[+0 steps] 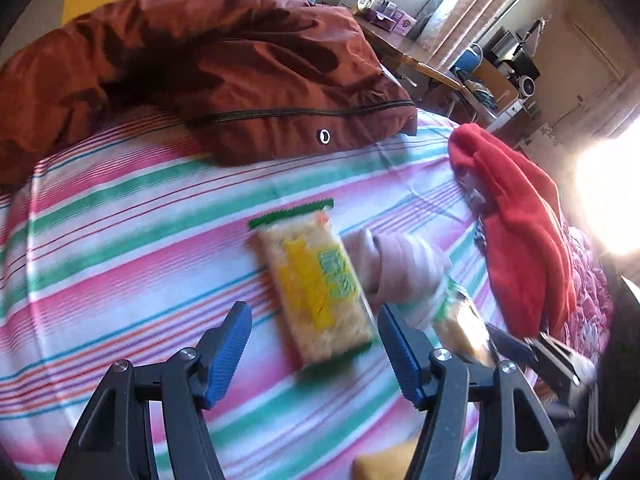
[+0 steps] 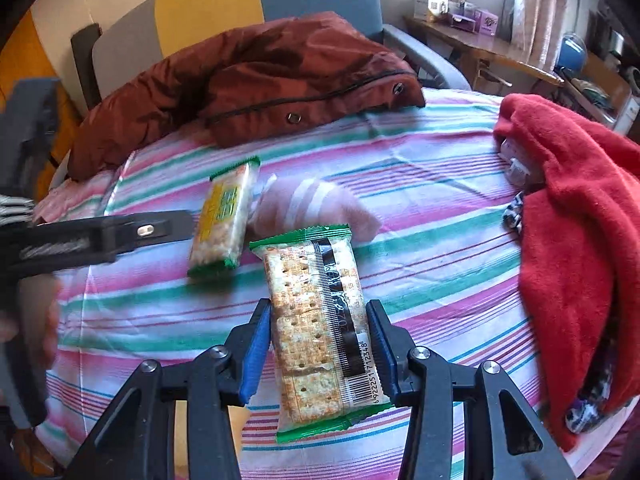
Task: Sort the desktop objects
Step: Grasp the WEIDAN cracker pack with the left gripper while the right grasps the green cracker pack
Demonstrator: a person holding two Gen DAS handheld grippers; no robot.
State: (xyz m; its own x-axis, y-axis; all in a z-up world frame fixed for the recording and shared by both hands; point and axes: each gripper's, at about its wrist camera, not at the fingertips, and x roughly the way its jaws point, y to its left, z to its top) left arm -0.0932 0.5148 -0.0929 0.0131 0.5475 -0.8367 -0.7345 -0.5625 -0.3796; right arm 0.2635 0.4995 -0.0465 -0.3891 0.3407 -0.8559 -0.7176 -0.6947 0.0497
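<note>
My right gripper (image 2: 318, 344) is shut on a cracker packet (image 2: 316, 320) with green ends, seam and barcode side up, held above the striped cloth (image 2: 420, 280). In the left wrist view that held packet (image 1: 464, 328) is blurred at the right. A second cracker packet (image 1: 316, 288), yellow label up, lies on the cloth, also in the right wrist view (image 2: 224, 220). My left gripper (image 1: 316, 344) is open and empty, its jaws on either side of this packet's near end. A folded pink sock (image 2: 316, 204) lies beside both packets, also in the left wrist view (image 1: 400, 268).
A rust-brown jacket (image 1: 200, 72) lies across the far side of the striped cloth (image 1: 120, 240). A red fleece garment (image 2: 580, 240) is heaped on the right with a patterned cloth (image 2: 514, 212) under it. A wooden desk with boxes (image 2: 472, 20) stands beyond.
</note>
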